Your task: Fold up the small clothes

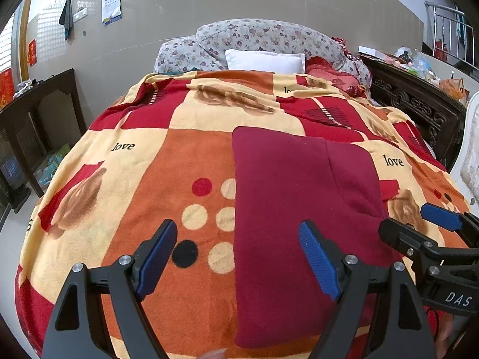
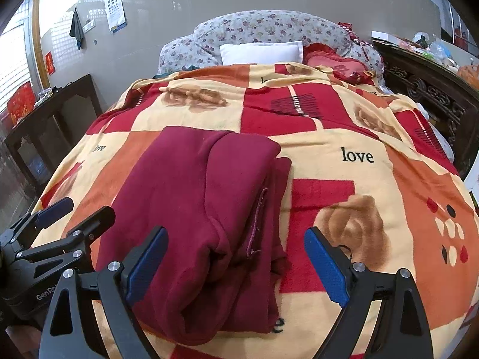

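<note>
A dark red garment (image 1: 299, 203) lies folded into a long rectangle on the patterned blanket (image 1: 167, 161). My left gripper (image 1: 238, 229) hovers open above the garment's near left edge, nothing between its blue pads. In this view the right gripper (image 1: 402, 220) shows at the right edge, also open. In the right wrist view the garment (image 2: 203, 191) shows stacked layers and a seam along its right side. My right gripper (image 2: 236, 233) stands open over its near right part, pads apart from the cloth. The left gripper (image 2: 89, 206) is beside the garment's left edge.
The blanket (image 2: 359, 137) covers a bed. At the bed's far end lie a white pillow (image 1: 265, 59) and a rolled floral quilt (image 1: 263, 34). A dark wooden side table (image 1: 33, 113) stands left of the bed, a carved dark cabinet (image 1: 419, 104) right.
</note>
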`<state>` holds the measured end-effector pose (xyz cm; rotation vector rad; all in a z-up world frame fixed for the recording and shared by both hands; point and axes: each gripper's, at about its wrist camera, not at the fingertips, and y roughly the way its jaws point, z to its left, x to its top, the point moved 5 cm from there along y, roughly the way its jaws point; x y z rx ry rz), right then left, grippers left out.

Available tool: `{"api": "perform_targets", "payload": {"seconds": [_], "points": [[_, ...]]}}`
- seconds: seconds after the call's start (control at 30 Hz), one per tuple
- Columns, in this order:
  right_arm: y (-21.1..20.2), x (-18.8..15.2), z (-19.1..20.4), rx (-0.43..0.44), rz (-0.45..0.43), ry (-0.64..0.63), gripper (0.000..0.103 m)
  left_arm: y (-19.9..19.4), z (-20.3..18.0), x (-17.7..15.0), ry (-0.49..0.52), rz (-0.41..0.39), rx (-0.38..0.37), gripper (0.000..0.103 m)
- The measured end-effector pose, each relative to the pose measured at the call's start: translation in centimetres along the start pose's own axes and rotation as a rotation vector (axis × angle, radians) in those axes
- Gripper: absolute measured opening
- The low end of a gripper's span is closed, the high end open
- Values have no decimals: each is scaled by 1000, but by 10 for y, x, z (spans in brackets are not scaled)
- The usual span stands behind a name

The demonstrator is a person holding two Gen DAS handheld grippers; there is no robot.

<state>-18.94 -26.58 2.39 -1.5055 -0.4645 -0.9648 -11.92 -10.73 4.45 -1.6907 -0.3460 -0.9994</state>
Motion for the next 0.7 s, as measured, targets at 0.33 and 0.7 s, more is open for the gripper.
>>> {"api": "perform_targets", "payload": {"seconds": [0.33, 0.7], "points": [[3, -2, 1, 3, 14, -2, 95, 2, 2, -1, -2, 5, -1, 83], [7, -5, 1, 16, 33, 3, 95, 2, 1, -2, 20, -4, -27, 83]]}}
